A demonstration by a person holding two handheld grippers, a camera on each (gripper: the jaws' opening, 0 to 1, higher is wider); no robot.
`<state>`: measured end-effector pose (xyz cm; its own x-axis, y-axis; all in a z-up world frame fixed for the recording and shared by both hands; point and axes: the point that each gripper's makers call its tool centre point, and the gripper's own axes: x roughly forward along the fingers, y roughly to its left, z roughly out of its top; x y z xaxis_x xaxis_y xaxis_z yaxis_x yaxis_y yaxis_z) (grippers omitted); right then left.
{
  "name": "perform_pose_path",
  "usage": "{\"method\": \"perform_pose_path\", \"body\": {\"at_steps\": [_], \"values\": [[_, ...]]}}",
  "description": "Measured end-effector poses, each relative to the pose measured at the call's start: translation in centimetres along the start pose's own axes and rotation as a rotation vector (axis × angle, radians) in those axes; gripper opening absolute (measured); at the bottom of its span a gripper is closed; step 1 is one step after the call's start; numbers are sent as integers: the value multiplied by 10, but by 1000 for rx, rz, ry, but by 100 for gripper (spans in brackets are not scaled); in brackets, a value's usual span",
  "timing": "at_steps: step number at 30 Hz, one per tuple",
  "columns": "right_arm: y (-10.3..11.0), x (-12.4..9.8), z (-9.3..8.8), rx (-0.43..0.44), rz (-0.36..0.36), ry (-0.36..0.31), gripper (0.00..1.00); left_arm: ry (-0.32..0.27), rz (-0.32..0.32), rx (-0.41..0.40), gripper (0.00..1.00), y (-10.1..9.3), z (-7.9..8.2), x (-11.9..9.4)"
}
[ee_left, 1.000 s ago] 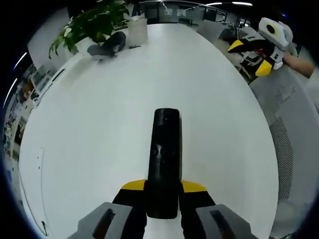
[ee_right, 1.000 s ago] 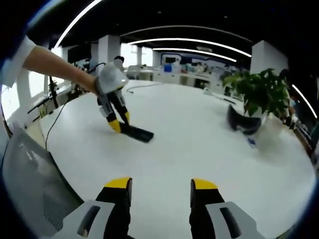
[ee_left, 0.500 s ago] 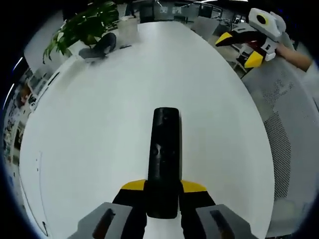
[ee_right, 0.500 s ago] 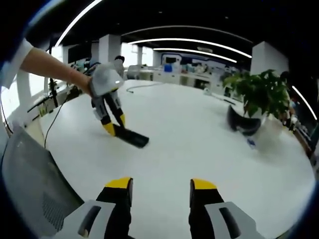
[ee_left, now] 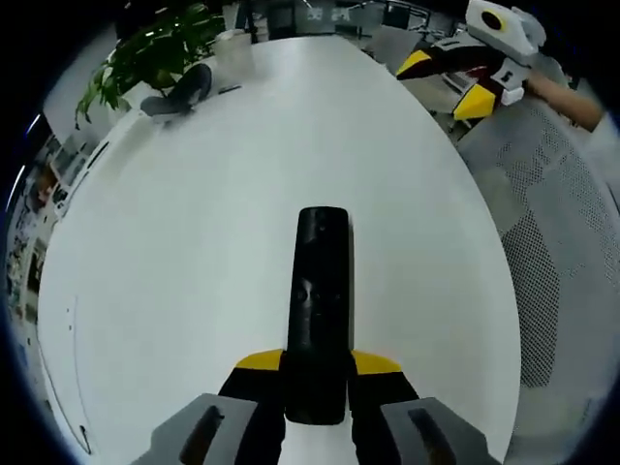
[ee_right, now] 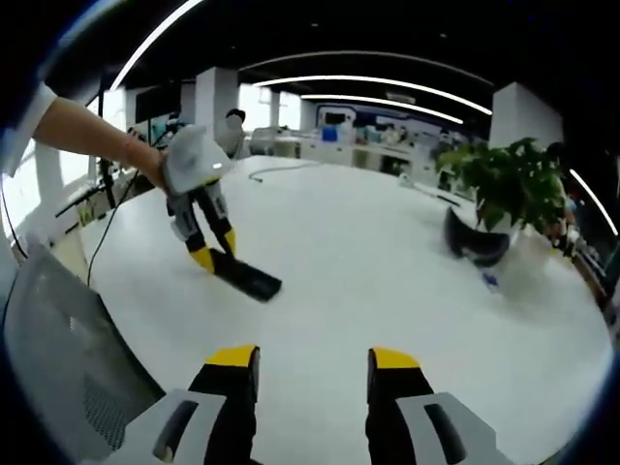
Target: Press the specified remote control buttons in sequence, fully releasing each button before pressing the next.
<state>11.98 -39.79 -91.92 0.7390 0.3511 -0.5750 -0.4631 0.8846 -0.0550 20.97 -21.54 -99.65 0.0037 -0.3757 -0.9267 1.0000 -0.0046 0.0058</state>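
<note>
The wide white counter [ee_left: 174, 252] carries the work. The left gripper [ee_left: 317, 373] is clenched on the near end of the black remote [ee_left: 321, 291], whose far end rests on the counter. The right gripper [ee_right: 312, 373] hangs released, well apart. To press well, I think the remote must be held steady, buttons facing up, while one right fingertip [ee_right: 392, 363] comes straight down.
</note>
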Motion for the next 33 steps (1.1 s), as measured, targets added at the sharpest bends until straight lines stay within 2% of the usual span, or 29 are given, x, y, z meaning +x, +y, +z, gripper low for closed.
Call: {"method": "perform_pose_path", "body": {"at_steps": [13, 20, 26, 33], "values": [[5, -3, 0, 0, 17, -8, 40, 5, 5, -8, 23, -23, 0, -1], [7, -3, -3, -8, 28, 3, 38, -4, 16, -40, 23, -30, 1, -1], [11, -3, -4, -24, 46, 15, 35, 11, 19, -37, 23, -39, 2, -1], [13, -3, -6, -40, 54, 30, 32, -8, 16, -34, 23, -48, 1, -1]]}}
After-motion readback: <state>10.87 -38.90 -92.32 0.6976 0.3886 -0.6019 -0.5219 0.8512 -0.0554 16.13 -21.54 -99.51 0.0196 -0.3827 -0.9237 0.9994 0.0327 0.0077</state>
